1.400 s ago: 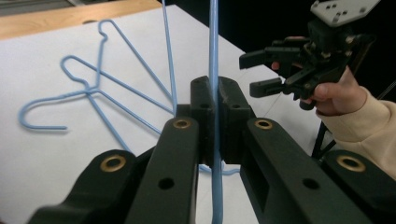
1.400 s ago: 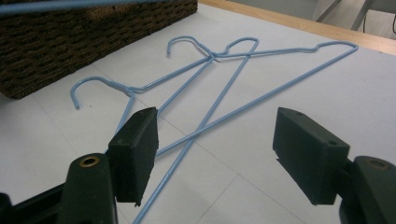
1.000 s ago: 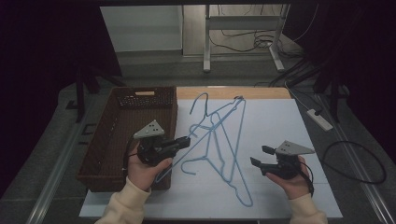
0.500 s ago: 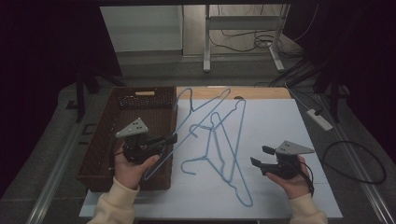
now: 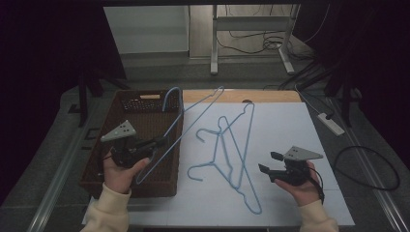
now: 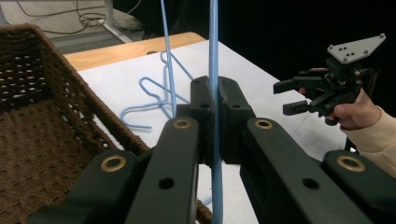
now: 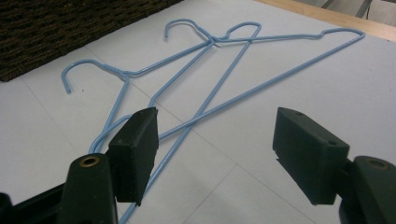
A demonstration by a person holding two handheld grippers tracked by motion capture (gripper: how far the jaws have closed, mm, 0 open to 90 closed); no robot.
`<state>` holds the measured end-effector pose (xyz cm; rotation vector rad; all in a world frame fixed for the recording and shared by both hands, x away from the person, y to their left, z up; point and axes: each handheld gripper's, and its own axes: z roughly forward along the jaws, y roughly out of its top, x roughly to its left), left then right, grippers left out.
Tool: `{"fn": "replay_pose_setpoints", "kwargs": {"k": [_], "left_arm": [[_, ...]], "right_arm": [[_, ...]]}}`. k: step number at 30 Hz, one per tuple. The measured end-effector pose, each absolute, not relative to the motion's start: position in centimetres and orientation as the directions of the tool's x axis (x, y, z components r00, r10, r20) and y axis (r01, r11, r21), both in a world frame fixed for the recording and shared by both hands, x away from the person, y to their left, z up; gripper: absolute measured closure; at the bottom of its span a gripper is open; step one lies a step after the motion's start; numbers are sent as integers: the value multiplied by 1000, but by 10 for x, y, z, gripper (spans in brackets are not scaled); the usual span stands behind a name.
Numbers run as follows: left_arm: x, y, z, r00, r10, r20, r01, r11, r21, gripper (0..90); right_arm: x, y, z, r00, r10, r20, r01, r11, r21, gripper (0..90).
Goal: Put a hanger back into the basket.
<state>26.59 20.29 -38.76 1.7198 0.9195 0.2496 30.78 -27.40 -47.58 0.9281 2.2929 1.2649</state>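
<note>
Hanger in left tool, hook far end, long axis diag.

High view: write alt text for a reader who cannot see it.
The left gripper holds a blue wire hanger above a brown wicker basket. Two more blue hangers lie crossed on the white table, beside the open right gripper.

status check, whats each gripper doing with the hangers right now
Left gripper shut on a blue hanger, lifted over the wicker basket. Right gripper open, hovering off the two hangers on the table. Nothing in the way.
</note>
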Motion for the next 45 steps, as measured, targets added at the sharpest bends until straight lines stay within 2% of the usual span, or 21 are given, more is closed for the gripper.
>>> {"fn": "replay_pose_setpoints", "kwargs": {"k": [23,45], "left_arm": [[268,264,-392,568,781,-260,451,-31,892,863],[274,297,-410,536,812,-229,494,-82,866,863]], "right_arm": [[309,-274,-477,-717,697,0,378,390,840,317],[309,-273,-478,-719,695,-3,379,396,836,315]]}}
